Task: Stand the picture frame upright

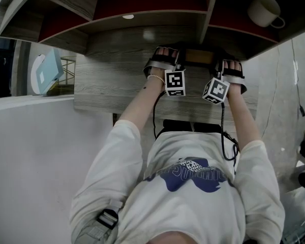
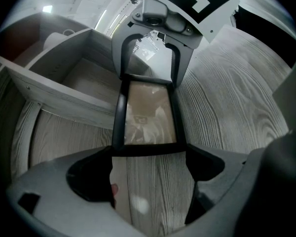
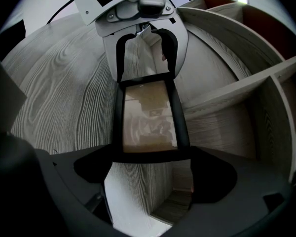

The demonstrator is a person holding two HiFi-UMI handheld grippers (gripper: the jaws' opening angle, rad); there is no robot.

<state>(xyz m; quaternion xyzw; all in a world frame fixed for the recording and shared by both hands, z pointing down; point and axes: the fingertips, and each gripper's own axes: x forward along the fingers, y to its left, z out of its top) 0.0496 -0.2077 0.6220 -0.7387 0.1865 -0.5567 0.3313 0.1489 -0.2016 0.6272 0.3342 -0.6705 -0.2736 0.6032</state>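
Note:
The picture frame [image 2: 148, 115], black-rimmed with a reflective pane, spans the gap between my two grippers above the wooden desk [image 2: 237, 93]. My left gripper [image 2: 149, 154] is shut on its near short edge, and the right gripper [image 2: 150, 58] holds the far end. In the right gripper view the same frame [image 3: 148, 120] runs from my right gripper [image 3: 149, 157] to the left gripper [image 3: 143, 38]. In the head view both hands are stretched forward under the shelf. Only a brown strip of the frame [image 1: 198, 56] shows between left gripper [image 1: 179, 60] and right gripper [image 1: 217, 67].
A shelf unit with wooden dividers [image 1: 208, 14] and red back panels overhangs the desk [image 1: 112, 80]. A white cup [image 1: 264, 9] sits in the upper right compartment. Open shelf compartments [image 3: 246, 102] lie just beside the frame. A white wall panel [image 1: 35, 136] stands at the left.

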